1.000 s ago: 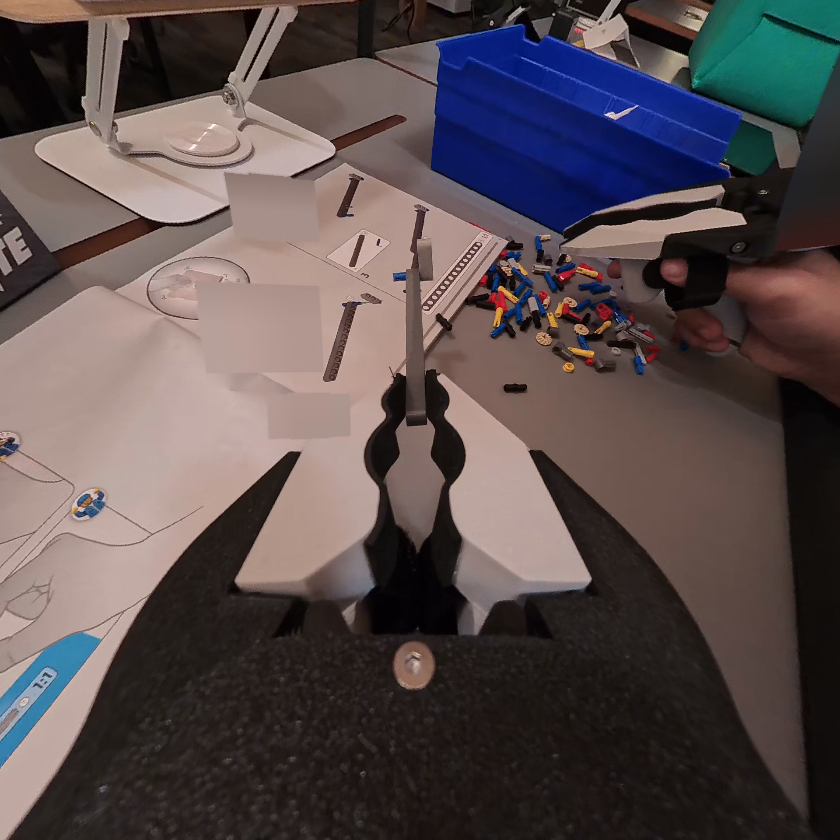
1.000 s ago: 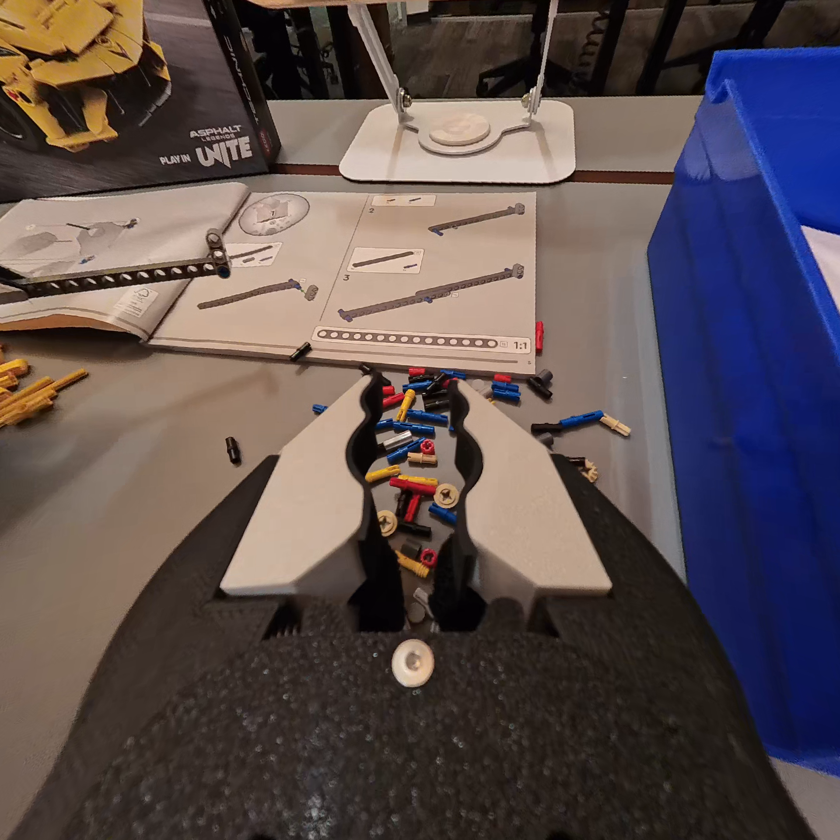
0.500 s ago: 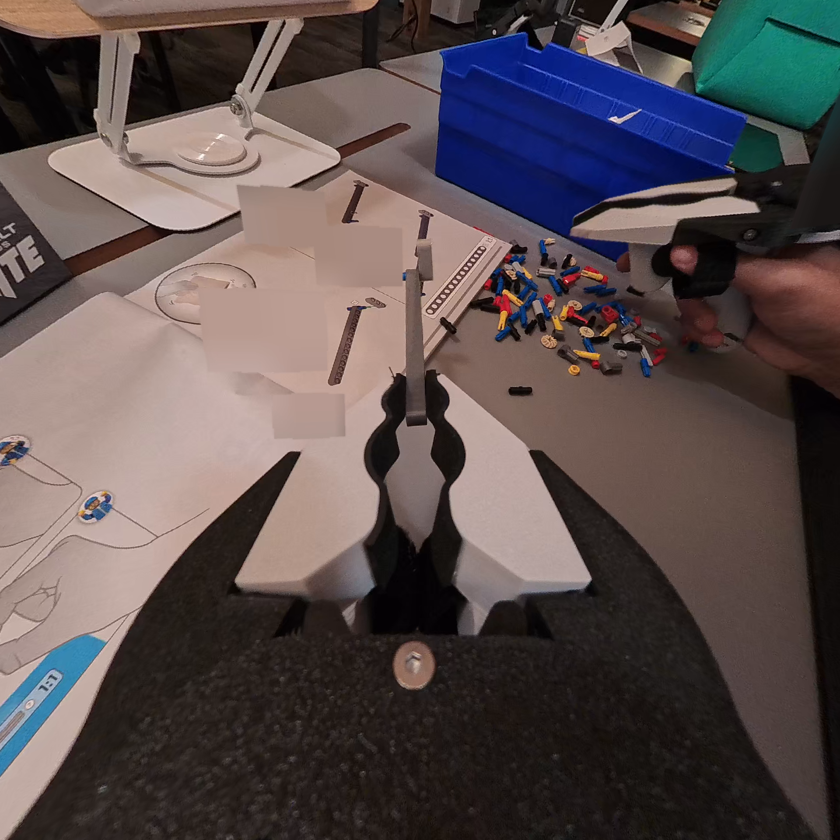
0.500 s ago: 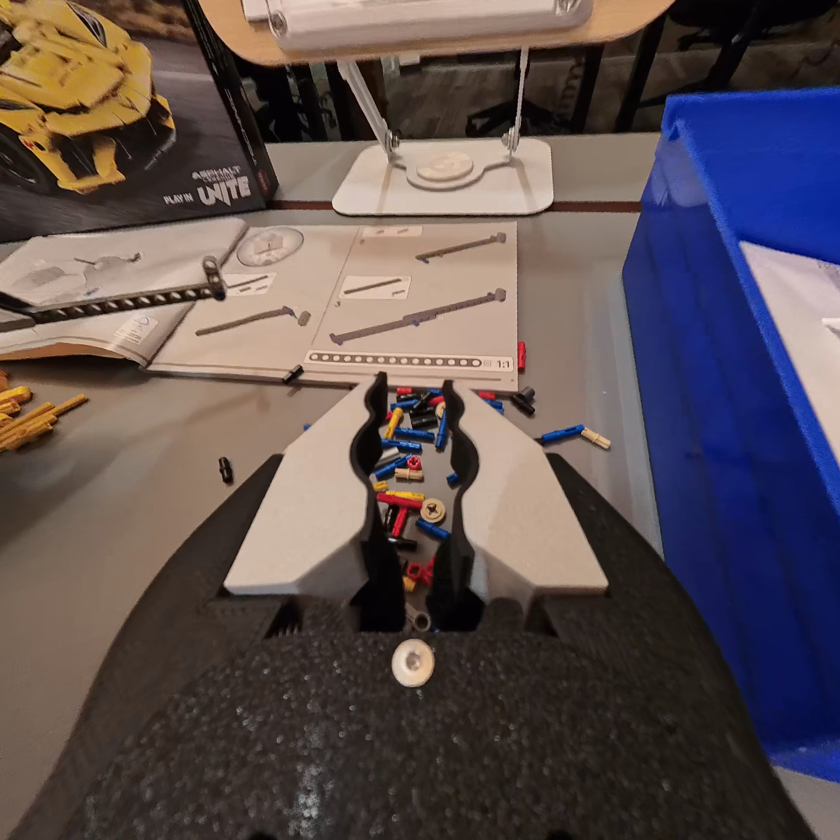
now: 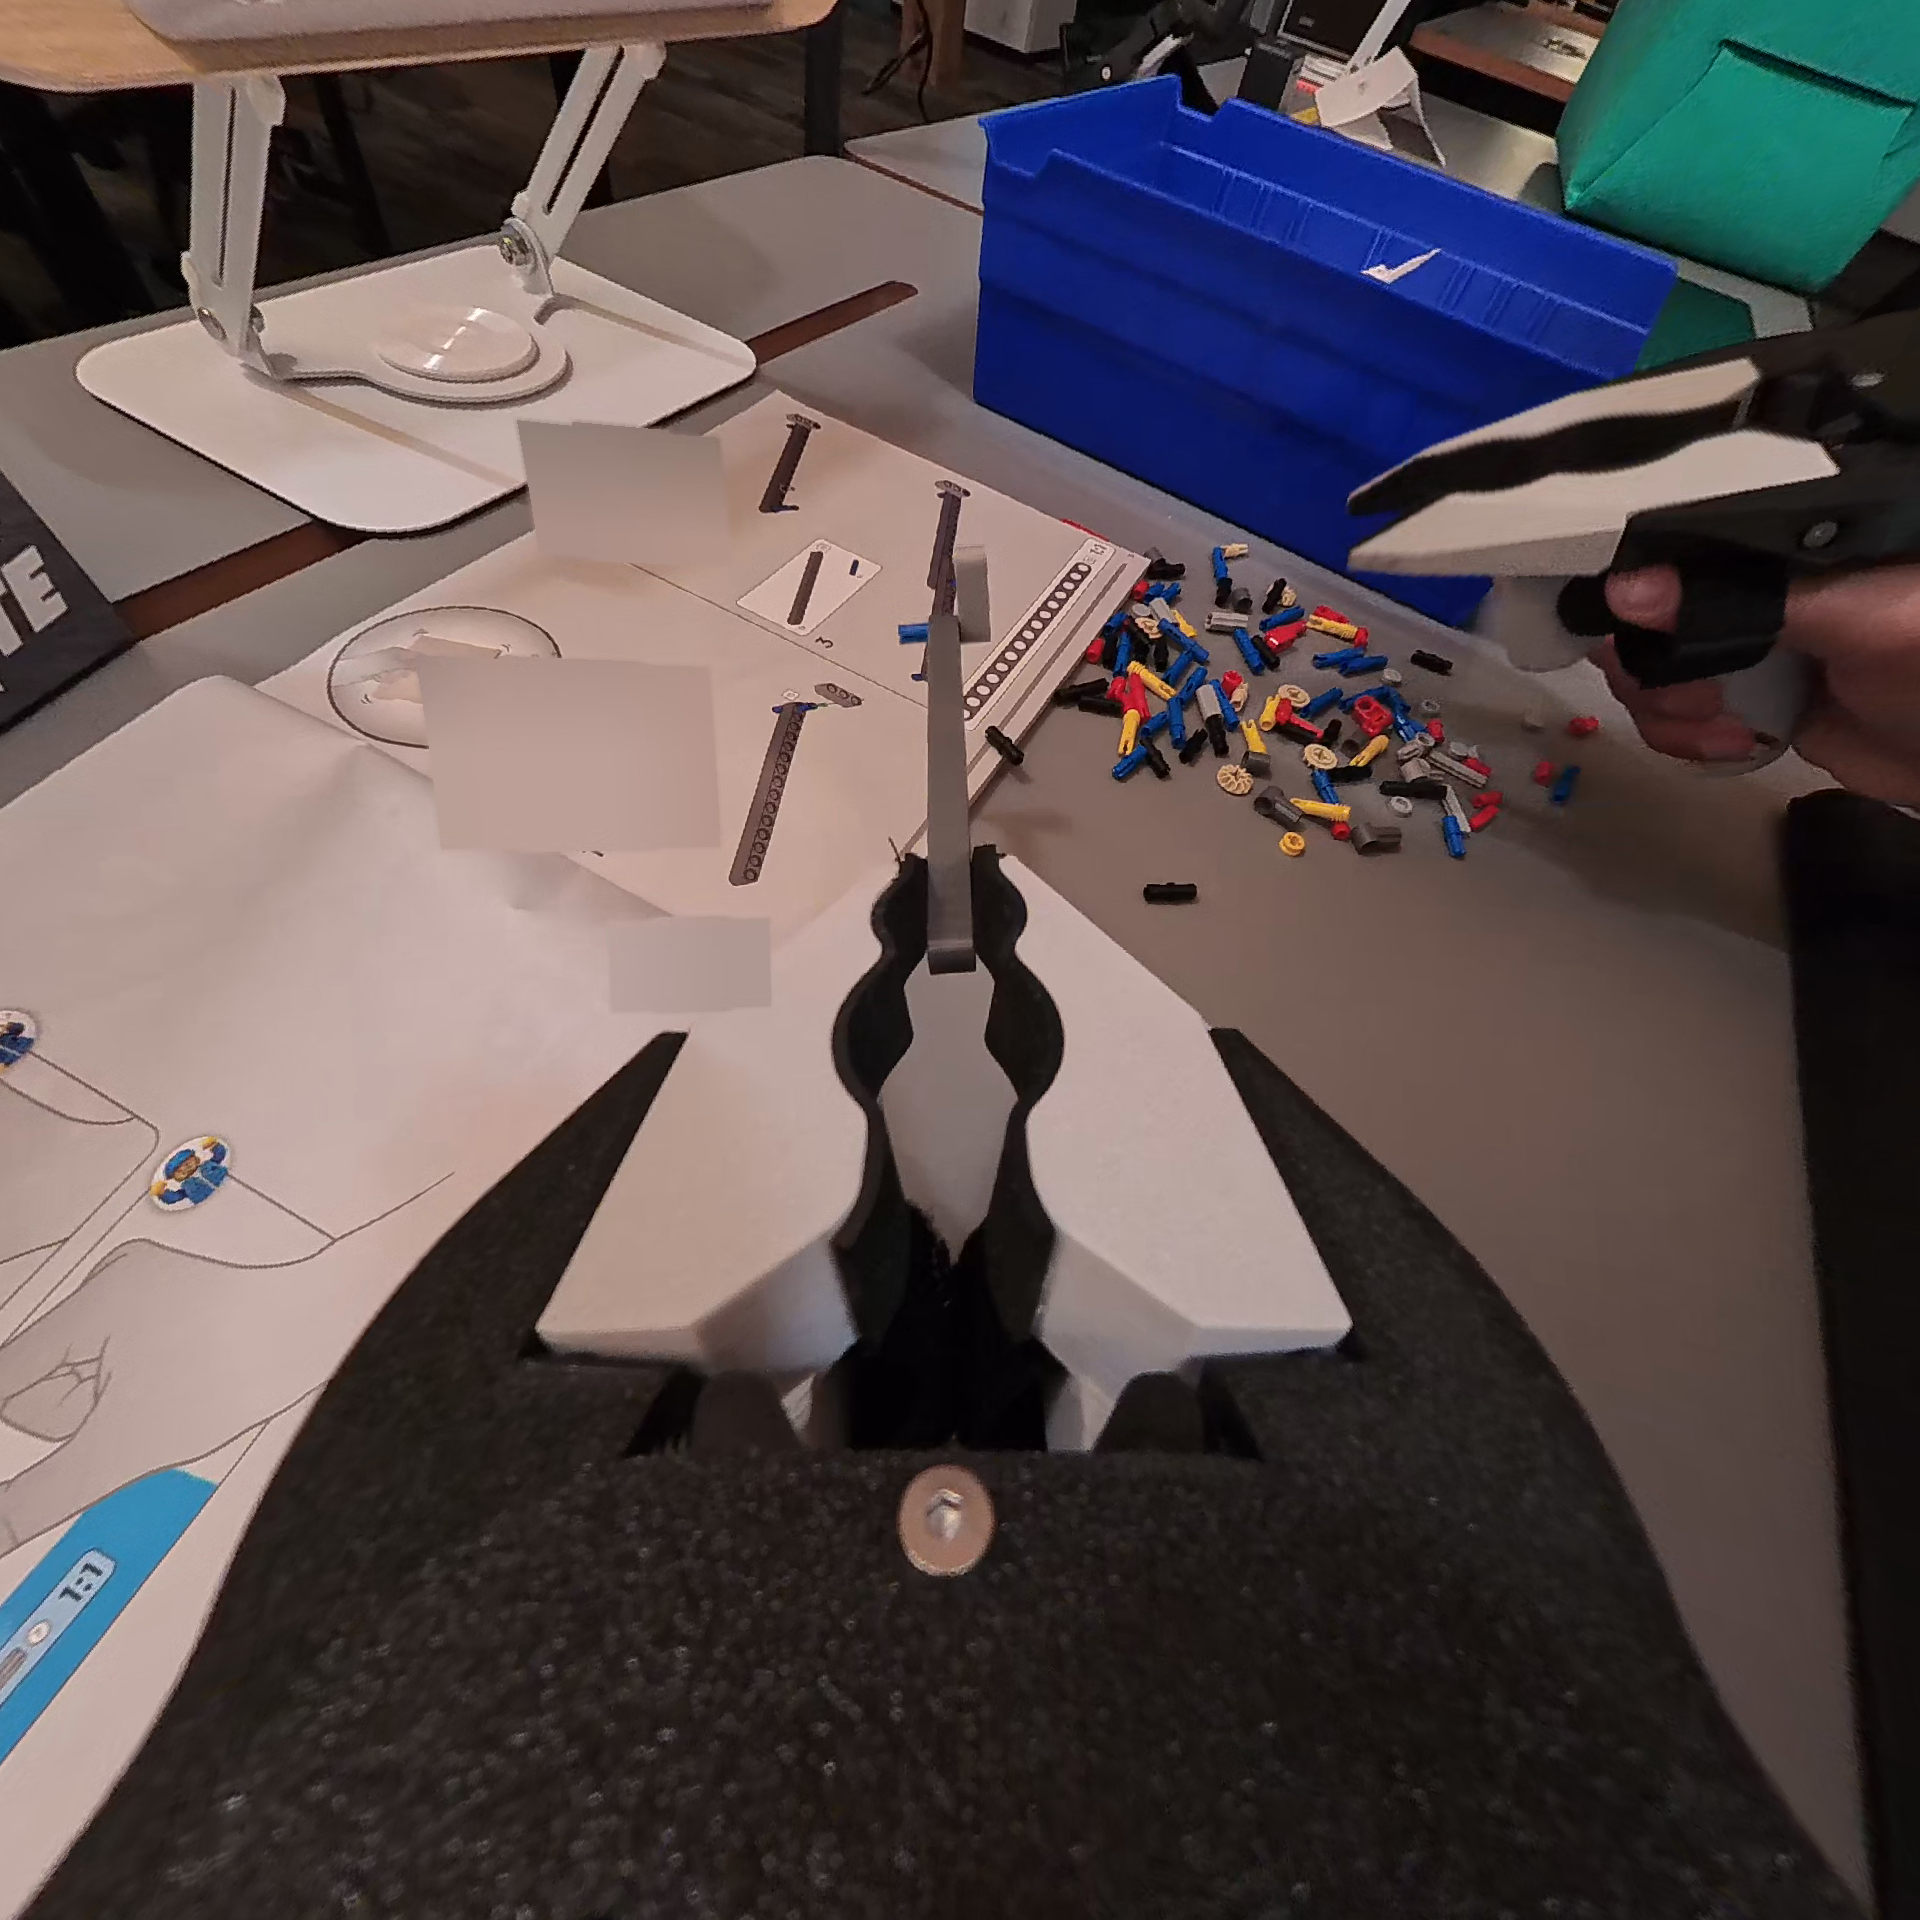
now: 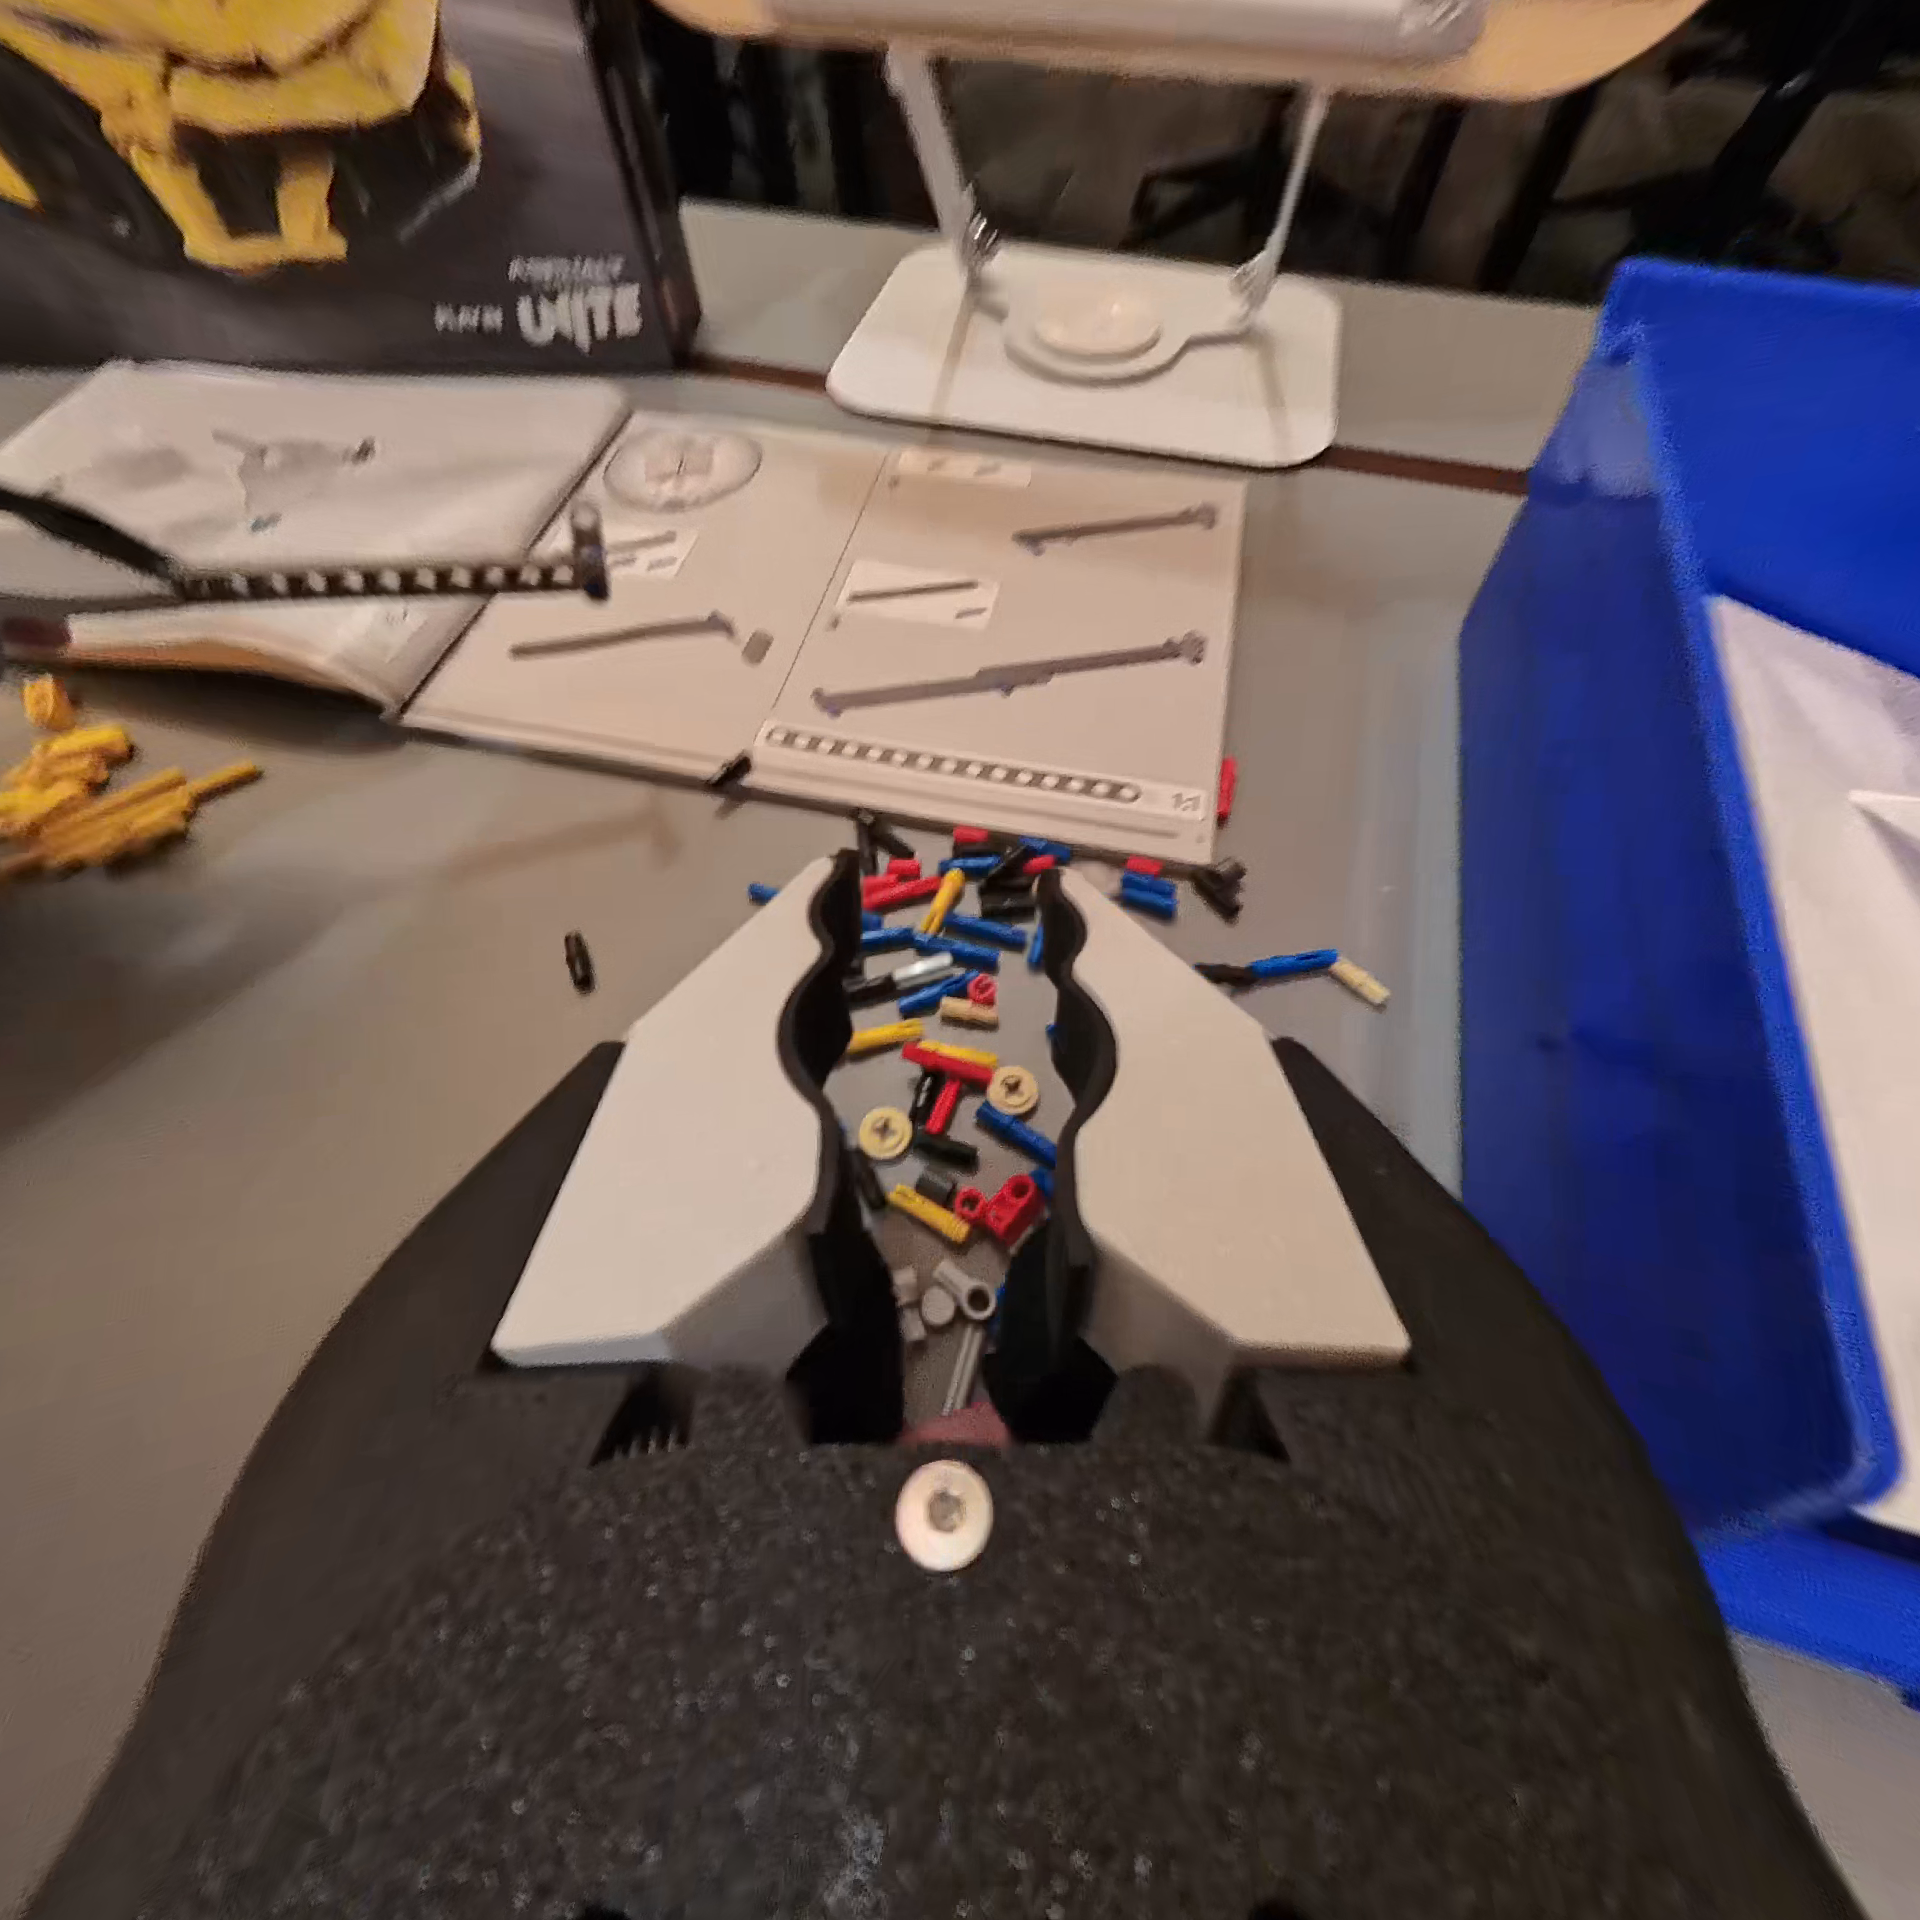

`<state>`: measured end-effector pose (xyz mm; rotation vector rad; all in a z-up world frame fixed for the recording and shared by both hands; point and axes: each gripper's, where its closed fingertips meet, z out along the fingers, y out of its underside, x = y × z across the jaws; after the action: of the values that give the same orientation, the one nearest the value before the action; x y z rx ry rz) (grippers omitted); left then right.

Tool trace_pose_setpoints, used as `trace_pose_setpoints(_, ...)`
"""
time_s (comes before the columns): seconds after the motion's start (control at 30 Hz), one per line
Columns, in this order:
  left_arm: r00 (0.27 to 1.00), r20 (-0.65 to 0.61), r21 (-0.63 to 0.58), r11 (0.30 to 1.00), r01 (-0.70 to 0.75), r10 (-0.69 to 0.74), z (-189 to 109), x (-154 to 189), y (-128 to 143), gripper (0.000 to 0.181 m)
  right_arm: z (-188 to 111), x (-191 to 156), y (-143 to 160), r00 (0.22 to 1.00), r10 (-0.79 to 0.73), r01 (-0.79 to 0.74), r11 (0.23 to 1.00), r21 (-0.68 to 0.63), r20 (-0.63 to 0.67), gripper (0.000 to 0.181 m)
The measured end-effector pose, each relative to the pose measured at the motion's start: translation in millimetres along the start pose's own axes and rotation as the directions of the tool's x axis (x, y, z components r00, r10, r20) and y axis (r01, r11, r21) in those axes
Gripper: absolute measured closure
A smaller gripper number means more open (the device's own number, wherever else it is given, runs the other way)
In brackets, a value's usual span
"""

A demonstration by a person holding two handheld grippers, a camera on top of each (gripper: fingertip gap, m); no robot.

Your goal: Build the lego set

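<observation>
Left gripper [image 5: 948, 883]: lower centre of the left wrist view, jaws closed at the tips, pinching a long grey beam [image 5: 948, 769]. Right gripper [image 6: 948, 883]: lower centre of its own view, jaws parted, nothing between them; also at the right edge of the left wrist view, held by a hand [image 5: 1766, 675].

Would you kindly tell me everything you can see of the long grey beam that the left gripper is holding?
The long grey beam is a thin, straight strip of matte plastic. The right wrist view shows a row of round holes along its side and a short upright piece with a blue pin at its far end. The left gripper is shut on its near end; the rest juts forward in the air above the open instruction booklet, touching nothing else.
</observation>
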<state>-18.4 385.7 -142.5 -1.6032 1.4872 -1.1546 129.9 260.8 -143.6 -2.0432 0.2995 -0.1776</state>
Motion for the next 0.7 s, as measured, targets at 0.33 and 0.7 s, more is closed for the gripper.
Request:
trace_pose_setpoints(0.33, 1.000, -0.004, -0.013, 1.000, -0.016, 0.016, 1, 2, 3, 0.175, 40, -2, 35, 0.994, -0.096, 0.108, 0.961, -0.256, 0.059, 0.156)
trace_pose_setpoints(0.7, 1.000, -0.022, -0.010, 1.000, 0.013, -0.014, 4, 3, 4, 0.175, 51, 2, 52, 0.996, -0.061, 0.080, 0.934, -0.349, 0.065, 0.157)
